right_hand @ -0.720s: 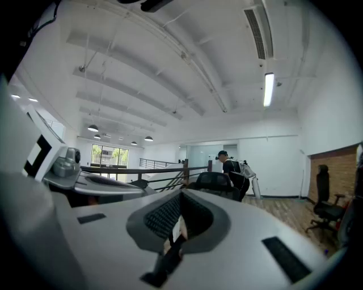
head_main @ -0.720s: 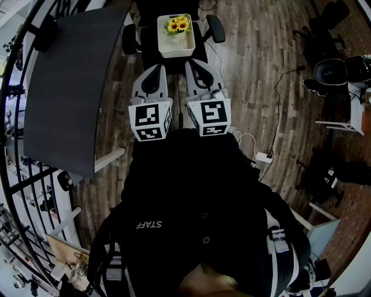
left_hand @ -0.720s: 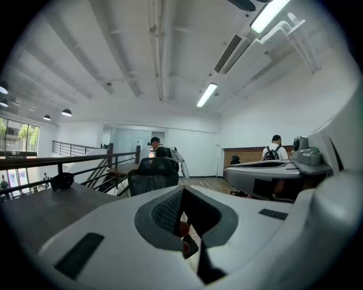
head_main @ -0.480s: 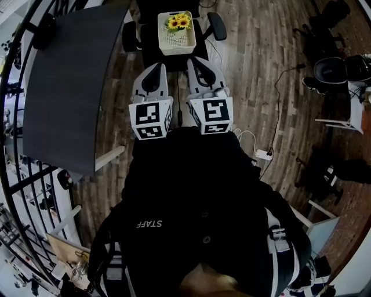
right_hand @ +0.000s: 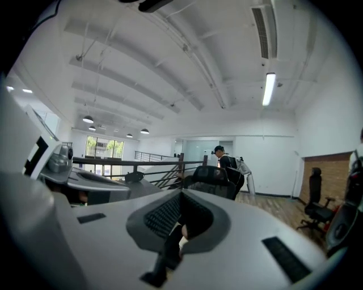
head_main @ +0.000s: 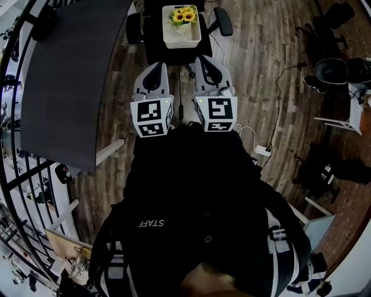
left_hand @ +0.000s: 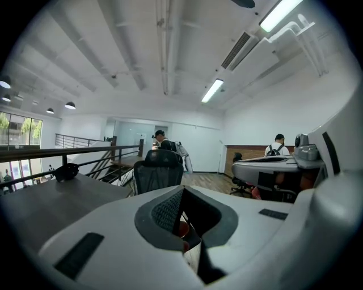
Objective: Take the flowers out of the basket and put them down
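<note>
White plastic: your left gripper (head_main: pixel 156 65) and right gripper (head_main: pixel 202 58), each with its jaws pressed together and nothing between them, are held side by side just short of the black chair (head_main: pixel 152 47). On the chair's seat stands the cream basket (head_main: pixel 182 37), with the yellow flowers (head_main: pixel 184 14) in its far end. A dark tabletop (head_main: pixel 69 75) lies to the chair's left, and wooden floor (head_main: pixel 255 64) surrounds the chair.

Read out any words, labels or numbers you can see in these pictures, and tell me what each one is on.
"STAFF": printed on the person's black top, seen upside down in the head view.
Marker cubes: black-and-white square patterns only, no words.
Nothing else can be read in any view.
</note>
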